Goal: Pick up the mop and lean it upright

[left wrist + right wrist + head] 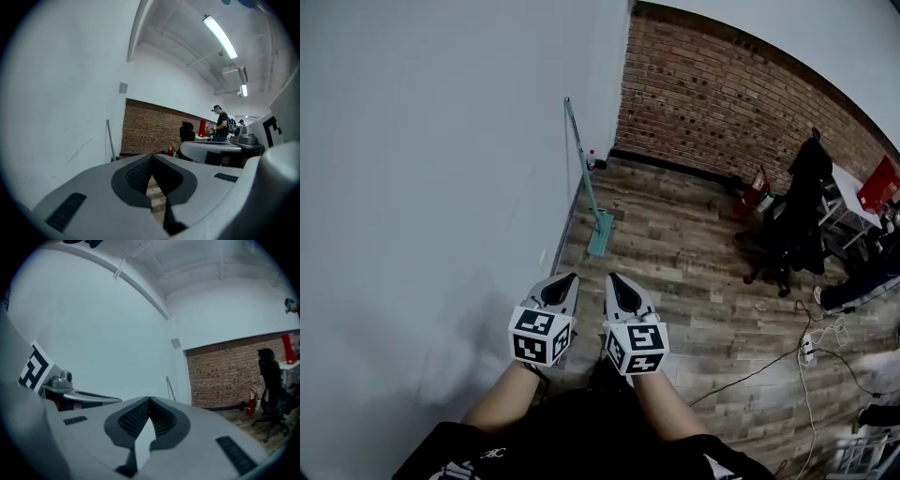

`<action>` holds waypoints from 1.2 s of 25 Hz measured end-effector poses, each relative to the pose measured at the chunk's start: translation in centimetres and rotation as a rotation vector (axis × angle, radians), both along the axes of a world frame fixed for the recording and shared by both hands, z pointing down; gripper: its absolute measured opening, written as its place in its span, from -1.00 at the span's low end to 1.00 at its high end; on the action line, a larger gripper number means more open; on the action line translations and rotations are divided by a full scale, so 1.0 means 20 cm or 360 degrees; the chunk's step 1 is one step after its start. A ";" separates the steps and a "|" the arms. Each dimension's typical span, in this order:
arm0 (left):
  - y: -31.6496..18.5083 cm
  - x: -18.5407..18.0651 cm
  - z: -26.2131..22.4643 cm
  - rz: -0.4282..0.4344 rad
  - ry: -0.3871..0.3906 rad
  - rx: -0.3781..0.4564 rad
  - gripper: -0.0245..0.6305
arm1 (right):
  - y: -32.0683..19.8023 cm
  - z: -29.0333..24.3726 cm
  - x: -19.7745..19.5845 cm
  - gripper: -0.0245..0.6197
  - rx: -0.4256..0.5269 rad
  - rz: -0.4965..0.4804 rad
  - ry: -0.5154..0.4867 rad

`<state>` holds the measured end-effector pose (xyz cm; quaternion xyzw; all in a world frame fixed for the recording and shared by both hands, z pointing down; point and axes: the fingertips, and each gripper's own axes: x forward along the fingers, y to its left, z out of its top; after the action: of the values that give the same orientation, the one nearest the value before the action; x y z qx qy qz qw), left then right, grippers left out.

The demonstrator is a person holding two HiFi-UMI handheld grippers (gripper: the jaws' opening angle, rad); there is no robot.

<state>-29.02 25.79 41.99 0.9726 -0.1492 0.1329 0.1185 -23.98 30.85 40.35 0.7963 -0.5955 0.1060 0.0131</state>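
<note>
A white wall (422, 187) fills the whole left of the head view and closes that side off. The mop (587, 173) leans against it at upper centre, its foot standing out a little onto the wooden floor (675, 253). From the left gripper (565, 281) and right gripper (619, 281) at bottom centre up to the mop, the floor lies bare, a straight lane along the wall. A brick wall (722, 94) shuts off the top, with a small bottle (591, 159) in the corner just beside the mop handle. At centre right an office chair (792, 216) and a fire extinguisher (755, 190) stand well apart from the lane. Cables (769, 366) and a power strip (807, 349) trail across the lower right.
</note>
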 end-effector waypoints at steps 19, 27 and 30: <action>-0.58 1.09 -0.09 -0.0143 -0.0010 0.0015 -0.93 | -0.57 -0.10 1.16 -0.88 0.0028 -0.0114 -0.0010; -0.80 1.29 0.05 -0.0187 -0.0052 -0.0071 -0.93 | -0.74 0.04 1.40 -0.88 -0.0052 -0.0108 -0.0073; -0.93 1.42 0.11 -0.0187 -0.0035 -0.0094 -0.93 | -0.87 0.10 1.49 -0.88 -0.0081 -0.0133 -0.0053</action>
<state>-0.70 7.21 44.17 0.9568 -0.2035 0.1406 0.1530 5.88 13.46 42.39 0.7683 -0.6254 0.1335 0.0278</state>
